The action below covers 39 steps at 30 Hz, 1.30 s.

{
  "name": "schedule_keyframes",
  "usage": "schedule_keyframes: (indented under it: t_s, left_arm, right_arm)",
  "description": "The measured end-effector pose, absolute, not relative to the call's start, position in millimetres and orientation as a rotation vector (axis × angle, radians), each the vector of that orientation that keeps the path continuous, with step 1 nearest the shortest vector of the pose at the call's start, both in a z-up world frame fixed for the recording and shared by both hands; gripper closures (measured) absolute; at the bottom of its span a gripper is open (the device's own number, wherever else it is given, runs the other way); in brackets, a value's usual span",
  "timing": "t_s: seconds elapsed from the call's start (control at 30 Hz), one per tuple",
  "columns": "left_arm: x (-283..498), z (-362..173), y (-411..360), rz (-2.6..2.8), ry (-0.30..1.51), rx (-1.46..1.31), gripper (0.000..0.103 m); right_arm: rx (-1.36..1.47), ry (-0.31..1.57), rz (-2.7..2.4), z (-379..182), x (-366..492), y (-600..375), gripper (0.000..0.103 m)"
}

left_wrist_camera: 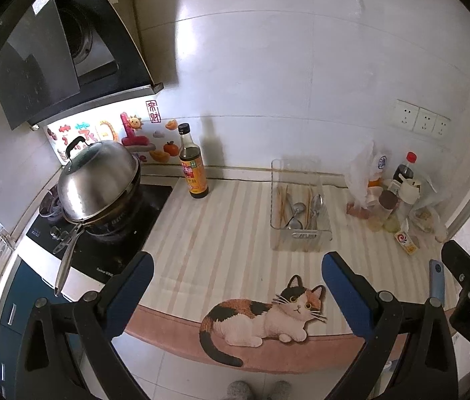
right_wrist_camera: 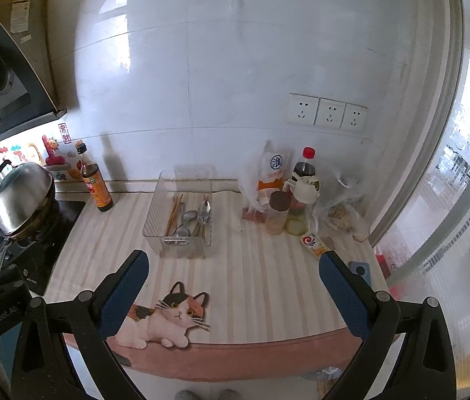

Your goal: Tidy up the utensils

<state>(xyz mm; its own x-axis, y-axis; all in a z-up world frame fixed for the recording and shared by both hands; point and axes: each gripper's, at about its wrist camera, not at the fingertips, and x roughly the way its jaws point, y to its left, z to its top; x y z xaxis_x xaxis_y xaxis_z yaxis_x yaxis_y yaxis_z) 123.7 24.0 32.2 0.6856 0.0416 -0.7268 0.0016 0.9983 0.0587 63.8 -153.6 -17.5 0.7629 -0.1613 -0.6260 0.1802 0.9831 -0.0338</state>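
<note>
Left hand-held gripper (left_wrist_camera: pixel 236 295): fingers spread wide apart, holding nothing, raised above the near edge of the worktop, in front of the clear bin.
Right hand-held gripper (right_wrist_camera: pixel 233 291): fingers likewise wide apart, nothing between them, above the near edge of the worktop, in front of the clear bin and slightly to its right.
Clear bin (right_wrist_camera: pixel 181 213): transparent rectangular container standing on the striped mat toward the back wall; this is the landmark.
Spoons (right_wrist_camera: pixel 189 216): metal, lying inside the clear bin, bowls toward the wall.
Chopsticks (right_wrist_camera: pixel 173 211): wooden, inside the clear bin along its left side, beside the spoons.
Worktop (right_wrist_camera: pixel 261 283): covered by a striped mat with a cat picture (right_wrist_camera: pixel 171 316) at its near edge, in front of the clear bin.
Sauce bottle (right_wrist_camera: pixel 96 180): upright, left of the clear bin, near the wall.
Wok with steel lid (left_wrist_camera: pixel 99 186): on the hob, further left of the clear bin than the sauce bottle.
Jars and bags (right_wrist_camera: pixel 288 200): clustered right of the clear bin, apart from it.
Wall sockets (right_wrist_camera: pixel 328 111): on the wall above and right of the clear bin.
</note>
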Motion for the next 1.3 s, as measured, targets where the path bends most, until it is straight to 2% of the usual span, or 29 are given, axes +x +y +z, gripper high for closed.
schedule_keyframes:
  t_s: [1.3]
  left_arm:
    - [131.6,32.3,17.5,0.041,0.807,0.059,0.000]
  right_arm:
    - [-0.001,0.685,-0.137,-20.8,89.5,-164.3,0.000]
